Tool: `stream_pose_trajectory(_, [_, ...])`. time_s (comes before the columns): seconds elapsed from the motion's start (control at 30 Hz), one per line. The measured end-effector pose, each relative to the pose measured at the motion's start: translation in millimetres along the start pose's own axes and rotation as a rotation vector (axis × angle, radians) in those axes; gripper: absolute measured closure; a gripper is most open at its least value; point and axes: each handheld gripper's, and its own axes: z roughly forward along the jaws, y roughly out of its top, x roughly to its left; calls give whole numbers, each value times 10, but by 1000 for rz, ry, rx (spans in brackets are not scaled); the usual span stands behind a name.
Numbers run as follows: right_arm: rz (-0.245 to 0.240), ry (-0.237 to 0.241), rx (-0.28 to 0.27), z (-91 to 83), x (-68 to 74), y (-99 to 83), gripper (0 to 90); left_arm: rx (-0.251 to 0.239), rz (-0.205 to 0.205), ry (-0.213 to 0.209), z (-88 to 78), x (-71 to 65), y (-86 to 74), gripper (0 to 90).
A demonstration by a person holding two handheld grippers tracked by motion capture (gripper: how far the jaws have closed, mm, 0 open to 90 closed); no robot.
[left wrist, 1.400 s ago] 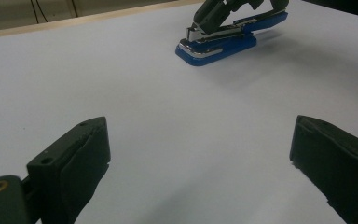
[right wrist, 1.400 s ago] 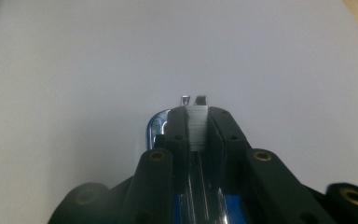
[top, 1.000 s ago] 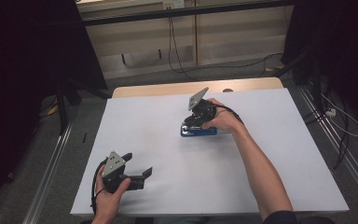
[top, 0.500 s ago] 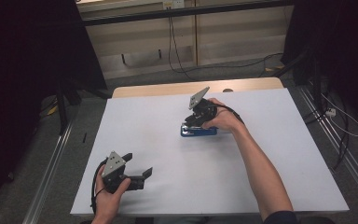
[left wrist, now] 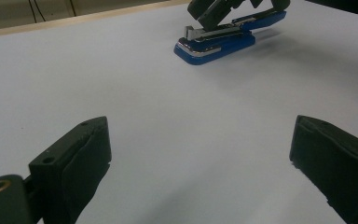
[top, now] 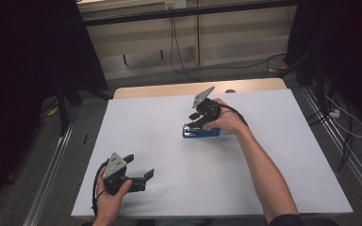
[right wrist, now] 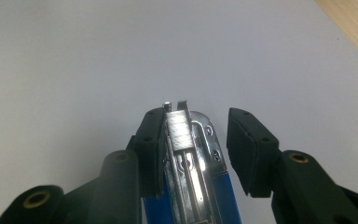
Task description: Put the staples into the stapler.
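Over the blue metal-topped stapler (top: 201, 132), the right gripper (right wrist: 193, 140) is releasing it, jaws just parting, needing a clean lift away.

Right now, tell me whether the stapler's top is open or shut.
Open. The blue stapler lies flat with its top lifted, baring the staple strip; the right gripper straddles it, jaws just opening.

My blue stapler (top: 201, 132) lies flat mid-table on the white sheet, its metal staple channel (right wrist: 182, 140) exposed on top.
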Motion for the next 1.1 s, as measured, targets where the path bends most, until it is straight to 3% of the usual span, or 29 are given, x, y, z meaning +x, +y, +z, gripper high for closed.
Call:
stream_pose_trajectory(0.23, [101,-42,-44,-23,19,-64,442,2,-3,4,3,1,-2,55])
stream_pose_trajectory(0.37, [135,-82,-73,-62,37,-57,309,0,-1,1,9,0,0,55])
stream_pose_trajectory(0.47, [155,-94,-84,-71,49,-52,279,0,-4,2,10,-1,1,54])
stream_pose_trajectory(0.5, [177,-109,-91,-71,68,-56,206,-2,-7,3,10,0,0,54])
stream_pose_trajectory(0.63, [220,-127,-98,-80,91,-80,122,0,-7,4,8,1,-3,54])
stream_pose_trajectory(0.83, [292,-216,-134,-142,123,-124,58,-1,-7,2,15,1,4,54])
stream_pose_trajectory(1.07, [344,-242,-168,-219,158,-165,46,4,0,2,18,-2,8,54])
stream_pose_trajectory(1.1, [345,-280,-170,-262,183,-189,52,4,1,2,17,-2,7,54])
